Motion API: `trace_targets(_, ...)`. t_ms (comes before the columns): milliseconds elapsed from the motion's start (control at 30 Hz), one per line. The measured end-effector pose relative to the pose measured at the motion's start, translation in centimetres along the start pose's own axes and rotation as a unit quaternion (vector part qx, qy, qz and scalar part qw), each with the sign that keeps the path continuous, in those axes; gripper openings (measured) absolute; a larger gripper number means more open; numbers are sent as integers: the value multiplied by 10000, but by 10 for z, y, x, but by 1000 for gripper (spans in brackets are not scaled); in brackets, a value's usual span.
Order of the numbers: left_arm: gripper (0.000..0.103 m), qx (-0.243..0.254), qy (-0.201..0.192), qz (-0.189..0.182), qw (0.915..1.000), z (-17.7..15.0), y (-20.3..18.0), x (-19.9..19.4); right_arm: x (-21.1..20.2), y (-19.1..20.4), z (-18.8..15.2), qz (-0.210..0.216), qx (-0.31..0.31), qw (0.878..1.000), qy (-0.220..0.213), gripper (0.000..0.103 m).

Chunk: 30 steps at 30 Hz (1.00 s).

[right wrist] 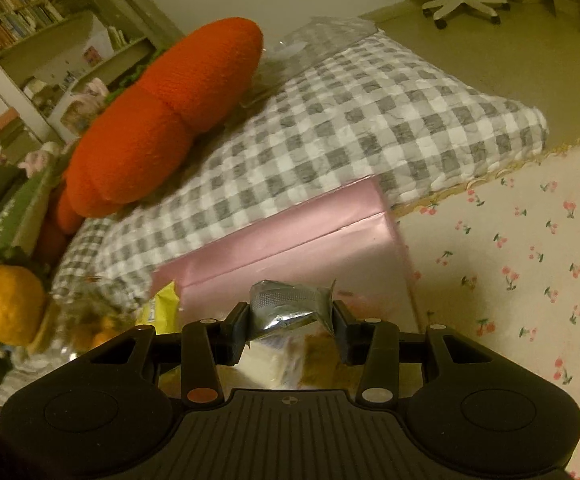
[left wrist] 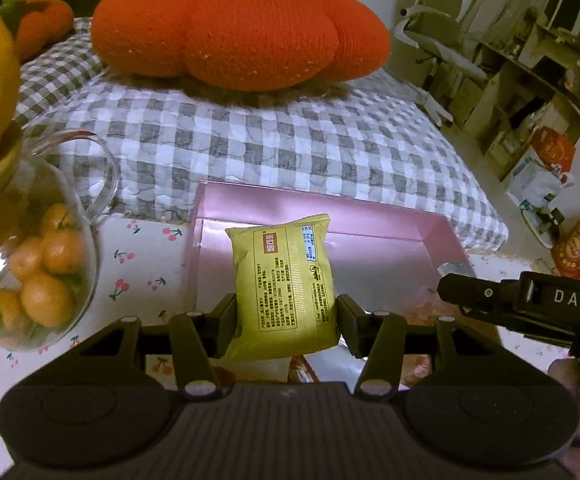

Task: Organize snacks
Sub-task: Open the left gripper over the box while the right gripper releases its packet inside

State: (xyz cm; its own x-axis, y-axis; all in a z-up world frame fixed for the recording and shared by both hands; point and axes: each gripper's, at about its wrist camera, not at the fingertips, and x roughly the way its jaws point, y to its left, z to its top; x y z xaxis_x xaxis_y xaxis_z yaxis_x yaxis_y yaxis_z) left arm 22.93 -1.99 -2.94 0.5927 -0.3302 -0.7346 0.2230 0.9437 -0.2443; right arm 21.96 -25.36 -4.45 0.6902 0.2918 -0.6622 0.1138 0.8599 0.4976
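Note:
My left gripper (left wrist: 286,320) is shut on a yellow snack packet (left wrist: 284,288), held upright over the near edge of an open pink box (left wrist: 389,240). In the right wrist view my right gripper (right wrist: 290,330) is shut on a crinkled silver foil packet (right wrist: 286,308), just in front of the same pink box (right wrist: 290,248). The yellow snack packet (right wrist: 162,304) peeks in at its left. The right gripper's black finger (left wrist: 501,304) reaches in from the right of the left wrist view, at the box's right corner. More wrapped snacks lie blurred below both grippers.
A glass jar of small oranges (left wrist: 30,264) stands at the left on the cherry-print cloth (right wrist: 529,264). Behind the box lie a grey checked cushion (left wrist: 290,140) and a big orange knitted pumpkin (left wrist: 234,28). Shelves and an office chair (right wrist: 465,0) stand farther off.

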Motion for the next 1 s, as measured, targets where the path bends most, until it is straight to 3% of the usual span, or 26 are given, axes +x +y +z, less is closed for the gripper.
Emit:
trace_targets(300, 54, 230, -1, -29, 9997, -2, -8, 4, 3, -3, 3, -95, -74, 9999, -5, 46)
trace_targets(367, 70, 296, -59, -37, 9995, -1, -11, 1, 1, -2, 4, -109, -18, 9999, 9, 56)
trace_targets(433, 80, 354, -131, -61, 9993, -2, -14, -4, -4, -1, 4, -128, 2, 9999, -21, 63)
trace_targets(500, 80, 411, -89, -89, 9991, 0, -18, -6, -10, 0, 3, -148, -20, 9999, -35, 69)
trace_targets(1000, 87, 556, -97, -51, 9984, -23, -31, -54, -71, 13, -14, -68, -192, 9997, -148, 82)
